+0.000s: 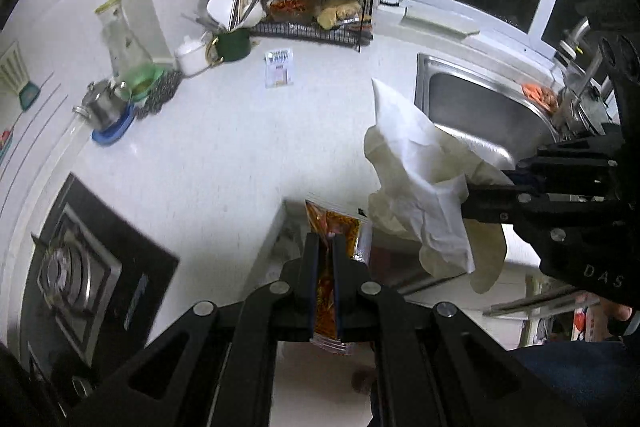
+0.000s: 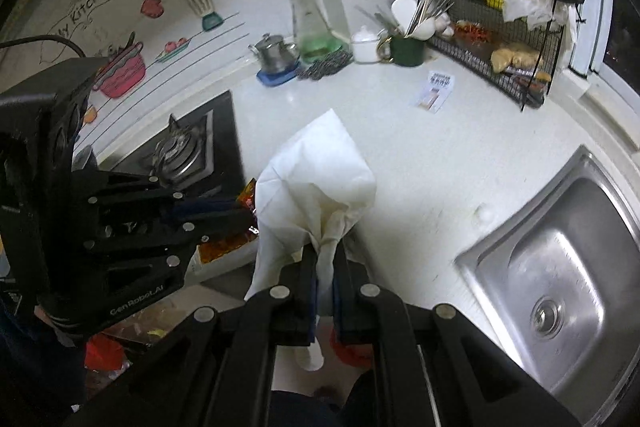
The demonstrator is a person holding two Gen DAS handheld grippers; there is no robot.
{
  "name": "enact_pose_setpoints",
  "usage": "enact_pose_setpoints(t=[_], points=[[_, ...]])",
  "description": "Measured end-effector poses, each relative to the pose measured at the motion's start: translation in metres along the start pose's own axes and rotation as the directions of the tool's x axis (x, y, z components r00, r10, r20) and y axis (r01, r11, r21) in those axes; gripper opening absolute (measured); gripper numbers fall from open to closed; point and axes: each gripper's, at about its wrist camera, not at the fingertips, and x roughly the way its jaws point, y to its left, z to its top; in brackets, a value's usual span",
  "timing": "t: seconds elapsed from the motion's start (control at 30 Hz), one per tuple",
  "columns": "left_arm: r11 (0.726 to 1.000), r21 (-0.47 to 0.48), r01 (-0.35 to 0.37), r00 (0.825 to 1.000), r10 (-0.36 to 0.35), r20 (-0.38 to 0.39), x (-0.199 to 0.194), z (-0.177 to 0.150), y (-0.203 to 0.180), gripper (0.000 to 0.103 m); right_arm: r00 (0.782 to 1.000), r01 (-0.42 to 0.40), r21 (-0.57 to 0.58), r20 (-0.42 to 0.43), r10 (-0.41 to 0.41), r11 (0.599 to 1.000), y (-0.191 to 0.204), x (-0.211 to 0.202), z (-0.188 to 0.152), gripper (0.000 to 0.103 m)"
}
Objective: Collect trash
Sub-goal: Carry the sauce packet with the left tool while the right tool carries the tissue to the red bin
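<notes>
My left gripper [image 1: 326,247] is shut on an orange-red snack wrapper [image 1: 336,227] and holds it past the counter's front edge. My right gripper [image 2: 324,251] is shut on crumpled white tissue paper [image 2: 316,179], also in the air at the counter edge. In the left wrist view the tissue [image 1: 416,187] hangs from the right gripper [image 1: 472,201] just right of the wrapper. In the right wrist view the left gripper [image 2: 240,211] sits to the left, the wrapper [image 2: 230,243] showing under it. A small printed paper packet [image 1: 279,68] [image 2: 434,91] lies flat on the white counter.
A steel sink [image 2: 560,267] is at the right, a gas stove [image 2: 180,155] at the left. A wire rack [image 2: 500,59] with bottles, a cutlery cup [image 2: 406,51], a kettle [image 2: 276,51] and a glass carafe [image 2: 310,23] line the back wall.
</notes>
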Motion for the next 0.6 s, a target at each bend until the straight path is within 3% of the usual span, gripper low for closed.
enact_pose_setpoints(t=[0.33, 0.6], points=[[0.998, -0.045, 0.036, 0.997, -0.039, -0.067, 0.009, -0.061, -0.003, 0.005, 0.996, 0.014, 0.017, -0.089, -0.012, 1.0, 0.023, 0.012, -0.052, 0.005], [0.994, -0.093, 0.049, 0.987, -0.062, -0.149, 0.055, -0.096, -0.006, 0.005, 0.989, 0.017, 0.01, -0.147, -0.016, 1.0, 0.015, 0.046, -0.083, 0.005]])
